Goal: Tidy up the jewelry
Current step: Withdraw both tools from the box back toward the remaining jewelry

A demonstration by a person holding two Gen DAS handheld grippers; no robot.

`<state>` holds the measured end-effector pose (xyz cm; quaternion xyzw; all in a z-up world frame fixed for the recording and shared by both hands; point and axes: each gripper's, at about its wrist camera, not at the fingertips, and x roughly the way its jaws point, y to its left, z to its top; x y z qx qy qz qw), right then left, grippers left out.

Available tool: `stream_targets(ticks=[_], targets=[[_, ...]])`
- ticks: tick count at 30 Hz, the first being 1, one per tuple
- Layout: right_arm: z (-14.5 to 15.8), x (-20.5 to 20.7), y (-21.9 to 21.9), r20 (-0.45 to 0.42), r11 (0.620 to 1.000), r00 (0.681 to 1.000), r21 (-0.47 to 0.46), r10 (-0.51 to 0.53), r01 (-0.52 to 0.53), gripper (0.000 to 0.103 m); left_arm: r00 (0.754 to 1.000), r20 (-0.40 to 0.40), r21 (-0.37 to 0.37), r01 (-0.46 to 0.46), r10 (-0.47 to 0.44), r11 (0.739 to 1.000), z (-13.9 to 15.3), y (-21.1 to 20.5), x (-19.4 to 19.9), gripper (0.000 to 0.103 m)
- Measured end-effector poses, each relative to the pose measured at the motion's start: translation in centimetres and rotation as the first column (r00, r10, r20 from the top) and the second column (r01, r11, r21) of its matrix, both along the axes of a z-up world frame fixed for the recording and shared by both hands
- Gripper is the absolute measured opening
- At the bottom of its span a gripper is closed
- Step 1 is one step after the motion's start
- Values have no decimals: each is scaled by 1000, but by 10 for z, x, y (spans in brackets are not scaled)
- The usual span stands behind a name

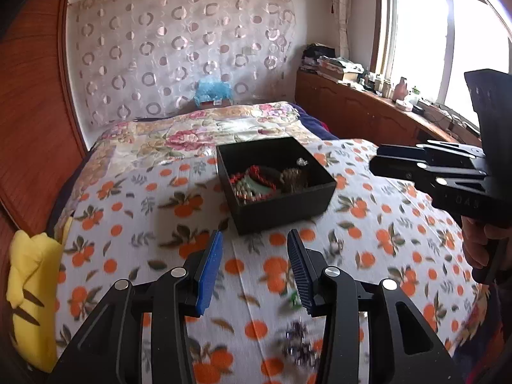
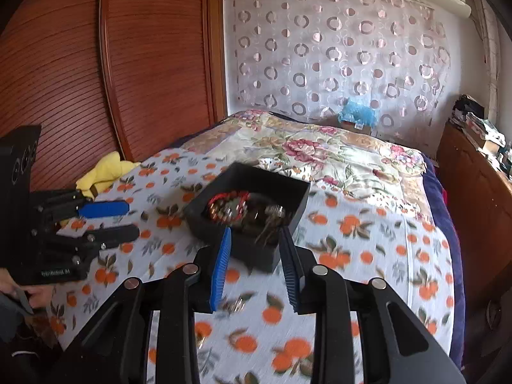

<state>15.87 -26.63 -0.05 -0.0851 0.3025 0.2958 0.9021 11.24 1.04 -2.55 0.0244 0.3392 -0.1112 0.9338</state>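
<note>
Bedroom setting: a bed (image 1: 368,224) under an orange-print sheet, a circle-patterned curtain (image 1: 179,48) at its far end, a wooden wardrobe (image 2: 153,57) beside it.

Left hand-held gripper (image 1: 255,240): jaws wide apart, nothing between them. A black box (image 1: 281,204) sits on the bed just ahead of it, open-topped.

Inside the box lie red beads (image 1: 259,174), pale green beads and a metallic piece; they overlap and cannot be counted.

Below the left gripper's right finger, loose jewelry (image 1: 299,345) lies on the sheet, motion-blurred and partly cut off by the gripper body.

Right hand-held gripper (image 2: 254,235): jaws wide, empty, its tips over the near corner of the box (image 2: 246,256), hiding that wall. Blurred small pieces (image 2: 235,305) lie between its fingers on the sheet.

A yellow cloth (image 1: 30,300) lies at the bed's edge, to the left gripper's left.
</note>
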Motion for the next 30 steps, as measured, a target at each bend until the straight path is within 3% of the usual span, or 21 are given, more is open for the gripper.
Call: stream_targets(ticks=[3, 16, 30], targets=[[-9, -22, -5, -5, 1000, 1000, 10, -4, 4, 34, 1000, -18, -11, -8, 8, 1000, -7, 3, -14, 47], [-57, -76, -7, -69, 1000, 997, -7, -26, 26, 34, 993, -117, -52, -18, 12, 998, -48, -4, -48, 48], [-94, -81, -1, -142, 999, 989, -28, -32, 28, 34, 989, -149, -58, -21, 12, 998, -64, -15, -55, 47]])
